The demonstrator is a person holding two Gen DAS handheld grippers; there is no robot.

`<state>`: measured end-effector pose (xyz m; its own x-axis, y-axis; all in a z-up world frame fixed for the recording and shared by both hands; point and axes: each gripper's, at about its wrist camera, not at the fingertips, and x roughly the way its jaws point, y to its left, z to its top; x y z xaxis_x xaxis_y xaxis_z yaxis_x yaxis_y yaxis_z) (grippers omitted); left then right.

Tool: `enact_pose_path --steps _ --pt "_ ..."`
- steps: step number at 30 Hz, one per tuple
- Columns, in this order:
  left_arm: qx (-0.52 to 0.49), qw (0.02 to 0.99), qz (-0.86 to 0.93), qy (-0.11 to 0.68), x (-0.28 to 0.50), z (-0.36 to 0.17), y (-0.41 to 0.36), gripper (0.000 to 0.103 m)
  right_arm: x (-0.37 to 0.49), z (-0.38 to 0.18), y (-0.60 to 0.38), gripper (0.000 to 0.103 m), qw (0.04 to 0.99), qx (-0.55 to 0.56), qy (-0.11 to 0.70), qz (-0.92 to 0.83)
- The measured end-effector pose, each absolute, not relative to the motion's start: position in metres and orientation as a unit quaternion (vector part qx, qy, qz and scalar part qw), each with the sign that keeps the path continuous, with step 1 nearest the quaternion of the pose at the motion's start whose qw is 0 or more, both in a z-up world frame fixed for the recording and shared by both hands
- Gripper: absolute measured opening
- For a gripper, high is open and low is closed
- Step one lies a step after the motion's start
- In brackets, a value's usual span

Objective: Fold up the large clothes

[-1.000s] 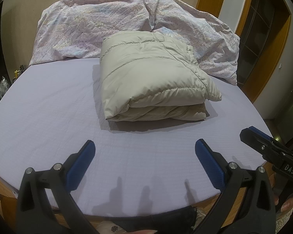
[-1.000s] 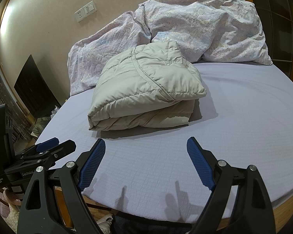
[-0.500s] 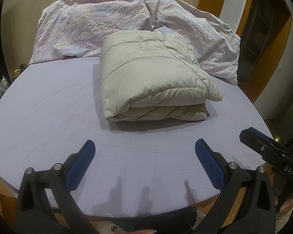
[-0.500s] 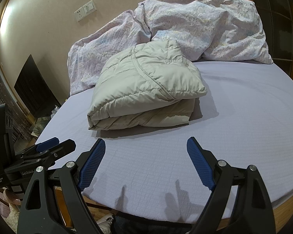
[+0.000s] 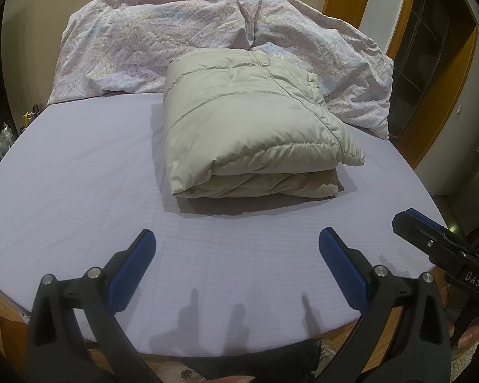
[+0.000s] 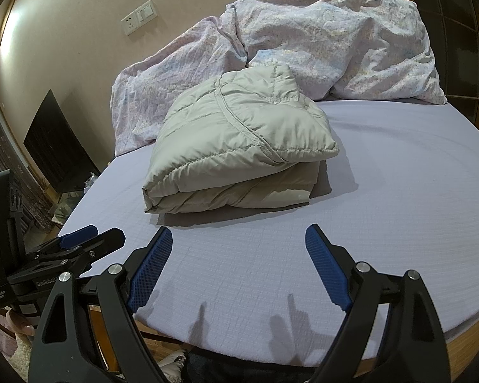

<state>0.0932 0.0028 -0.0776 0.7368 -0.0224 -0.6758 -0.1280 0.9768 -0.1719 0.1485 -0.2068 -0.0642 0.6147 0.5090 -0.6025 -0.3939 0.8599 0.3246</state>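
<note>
A beige puffer jacket [image 5: 249, 127] lies folded in a thick stack on the lavender bed sheet [image 5: 64, 175]; it also shows in the right wrist view [image 6: 236, 140]. My left gripper [image 5: 236, 249] is open and empty, above the sheet near the bed's front edge, well short of the jacket. My right gripper [image 6: 239, 249] is open and empty, also near the front edge, apart from the jacket. The right gripper's tip shows at the right of the left wrist view [image 5: 431, 242]; the left gripper shows at the left of the right wrist view [image 6: 79, 245].
A crumpled floral duvet [image 5: 175, 41] lies heaped at the head of the bed behind the jacket. The bed has a wooden rim [image 6: 469, 338]. A wooden door frame [image 5: 444, 73] stands to the right. A dark panel [image 6: 54, 146] leans by the wall left.
</note>
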Motion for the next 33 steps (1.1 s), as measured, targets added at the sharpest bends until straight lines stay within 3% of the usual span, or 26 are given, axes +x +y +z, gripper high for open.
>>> enact_pose_path --steps 33 --pt "-0.107 0.925 0.028 0.364 0.0958 -0.0796 0.0036 0.101 0.1488 -0.0656 -0.2045 0.087 0.895 0.082 0.360 0.252"
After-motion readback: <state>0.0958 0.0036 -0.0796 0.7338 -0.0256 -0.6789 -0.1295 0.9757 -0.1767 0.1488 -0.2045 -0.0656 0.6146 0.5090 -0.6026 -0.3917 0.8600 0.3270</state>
